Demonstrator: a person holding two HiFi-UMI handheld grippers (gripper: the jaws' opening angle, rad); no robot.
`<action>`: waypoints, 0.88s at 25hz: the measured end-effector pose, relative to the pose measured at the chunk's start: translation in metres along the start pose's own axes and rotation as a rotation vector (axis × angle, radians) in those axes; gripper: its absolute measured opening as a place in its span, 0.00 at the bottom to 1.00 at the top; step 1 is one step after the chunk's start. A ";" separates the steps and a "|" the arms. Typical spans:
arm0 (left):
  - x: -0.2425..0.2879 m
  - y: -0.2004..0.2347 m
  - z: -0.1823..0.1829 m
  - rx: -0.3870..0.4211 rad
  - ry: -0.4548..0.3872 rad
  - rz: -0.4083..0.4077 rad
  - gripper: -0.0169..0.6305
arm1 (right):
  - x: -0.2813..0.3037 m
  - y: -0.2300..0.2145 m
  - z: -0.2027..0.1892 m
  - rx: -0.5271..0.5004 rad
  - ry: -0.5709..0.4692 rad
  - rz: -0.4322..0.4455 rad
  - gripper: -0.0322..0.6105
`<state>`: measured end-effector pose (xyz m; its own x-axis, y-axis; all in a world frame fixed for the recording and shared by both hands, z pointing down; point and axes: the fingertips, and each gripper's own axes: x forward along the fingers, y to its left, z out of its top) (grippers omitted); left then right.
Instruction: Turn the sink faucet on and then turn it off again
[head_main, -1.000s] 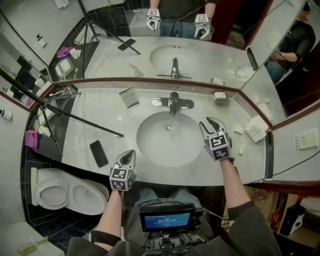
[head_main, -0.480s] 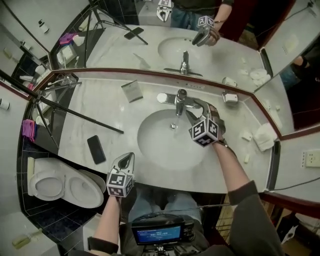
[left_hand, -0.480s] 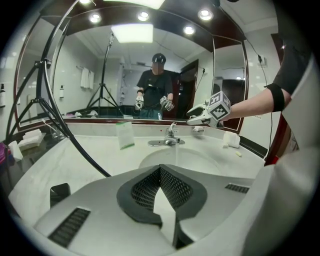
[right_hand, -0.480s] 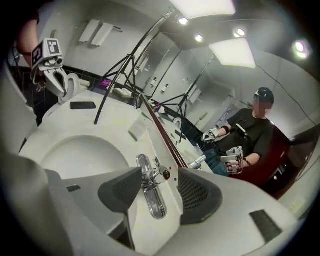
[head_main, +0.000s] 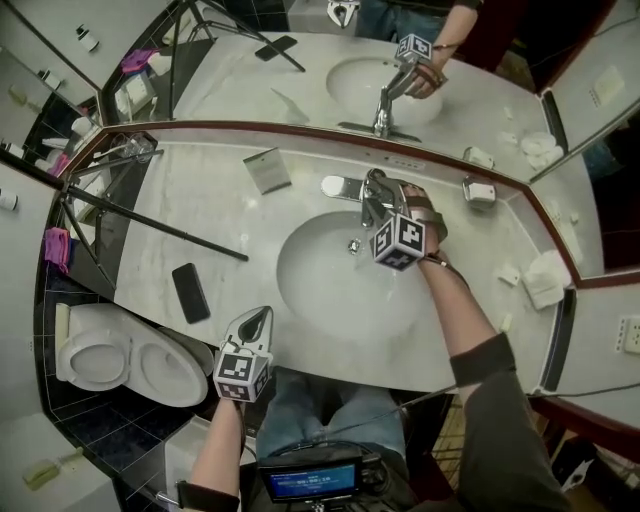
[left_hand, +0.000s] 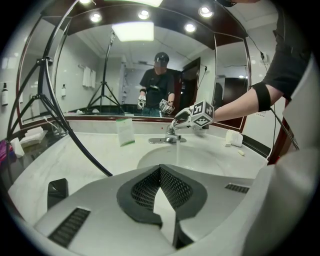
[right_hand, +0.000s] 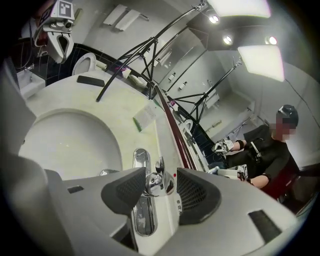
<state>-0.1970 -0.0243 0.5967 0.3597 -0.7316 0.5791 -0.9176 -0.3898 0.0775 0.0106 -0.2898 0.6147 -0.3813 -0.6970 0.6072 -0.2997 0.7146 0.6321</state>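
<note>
The chrome faucet (head_main: 372, 200) stands behind the white basin (head_main: 310, 290). Its lever handle (right_hand: 156, 184) is tilted up, and a thin stream of water (left_hand: 176, 150) falls from the spout. My right gripper (head_main: 385, 200) is rolled on its side at the faucet, and the lever's tip sits between its jaws (right_hand: 160, 182). Those jaws have just been closing. One pad lies against the tip and a narrow gap shows at the other. My left gripper (head_main: 260, 315) hovers shut and empty over the counter's front edge (left_hand: 161, 172).
A black phone (head_main: 190, 292) lies on the counter left of the basin. A tripod leg (head_main: 150, 225) crosses the counter's left part. A small card (head_main: 265, 170) stands behind it. A soap dish (head_main: 480, 190) and folded towel (head_main: 545, 280) sit right. A toilet (head_main: 130, 370) is lower left.
My right gripper moved from above the basin's right side up to the faucet, rolled sideways, and now straddles the lever. The left gripper stayed put.
</note>
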 end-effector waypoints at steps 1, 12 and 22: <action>0.001 -0.001 -0.001 -0.002 0.001 0.001 0.03 | 0.003 0.001 0.001 -0.014 0.002 0.010 0.34; -0.004 0.004 -0.012 -0.020 0.010 0.016 0.03 | 0.010 0.002 0.007 -0.118 0.050 0.043 0.15; -0.006 0.002 -0.020 -0.027 0.021 0.012 0.03 | 0.008 0.007 0.009 -0.155 0.088 -0.012 0.14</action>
<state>-0.2044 -0.0096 0.6099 0.3457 -0.7242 0.5967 -0.9261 -0.3656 0.0927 -0.0026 -0.2898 0.6200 -0.2987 -0.7130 0.6343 -0.1627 0.6930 0.7024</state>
